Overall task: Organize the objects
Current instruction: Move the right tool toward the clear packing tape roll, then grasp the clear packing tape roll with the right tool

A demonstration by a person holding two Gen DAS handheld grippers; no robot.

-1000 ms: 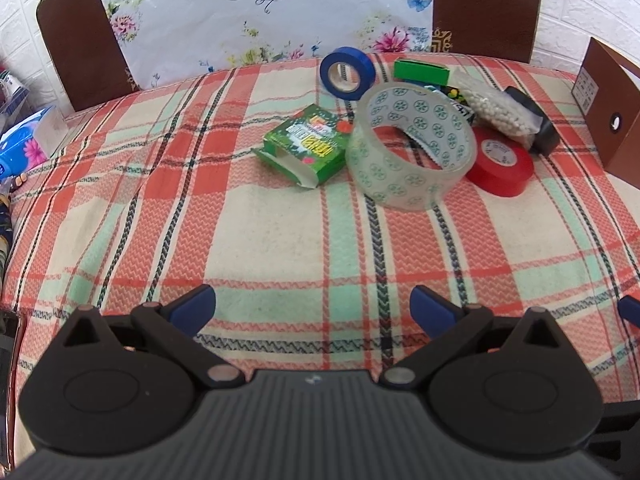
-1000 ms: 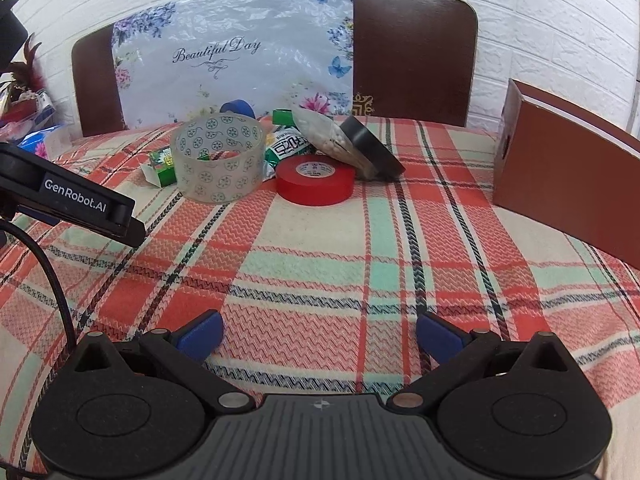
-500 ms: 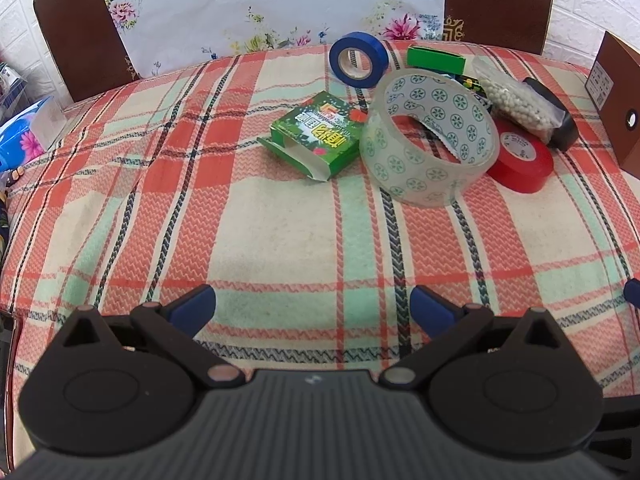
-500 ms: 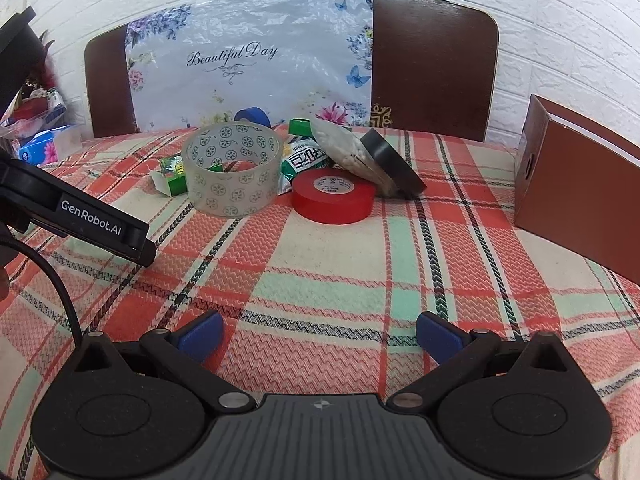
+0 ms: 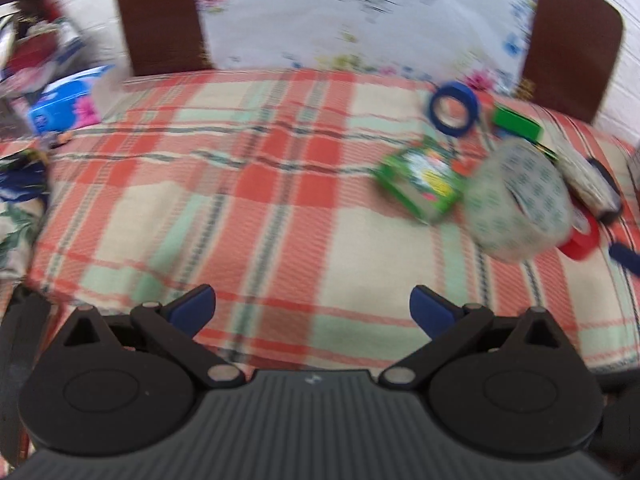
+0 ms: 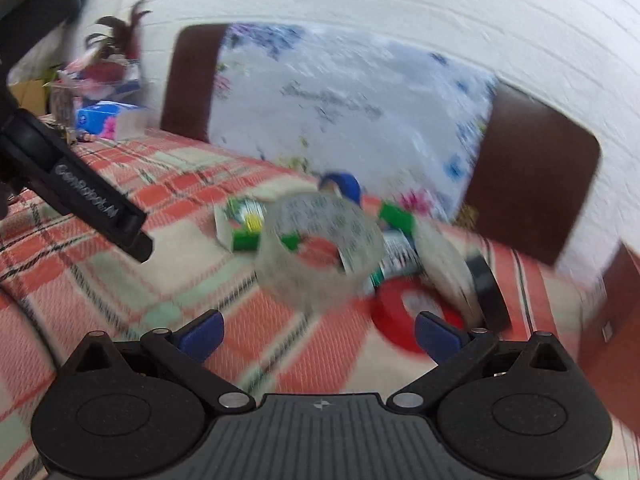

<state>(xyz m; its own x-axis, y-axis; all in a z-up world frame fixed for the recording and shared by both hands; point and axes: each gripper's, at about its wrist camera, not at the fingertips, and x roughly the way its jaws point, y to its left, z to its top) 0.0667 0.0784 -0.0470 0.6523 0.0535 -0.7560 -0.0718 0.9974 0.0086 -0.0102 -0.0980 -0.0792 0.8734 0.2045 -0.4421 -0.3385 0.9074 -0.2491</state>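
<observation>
Both wrist cams blurred. Left looks from the near worktop edge, patterned clear tape roll (image 5: pixel 520 208) far right. Right sits closer, tilted, same roll (image 6: pixel 320 252) dead ahead.

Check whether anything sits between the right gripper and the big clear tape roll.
Nothing visible does. The right gripper is open, and only bare plaid cloth lies between it and the clear tape roll. The red tape roll sits off to the right.

A box (image 5: pixel 420 180) lies on the cloth (image 5: pixel 240 208) right of frame centre. A large tape roll (image 5: pixel 520 208) sits just right of it, a smaller roll (image 5: pixel 454 108) behind.
</observation>
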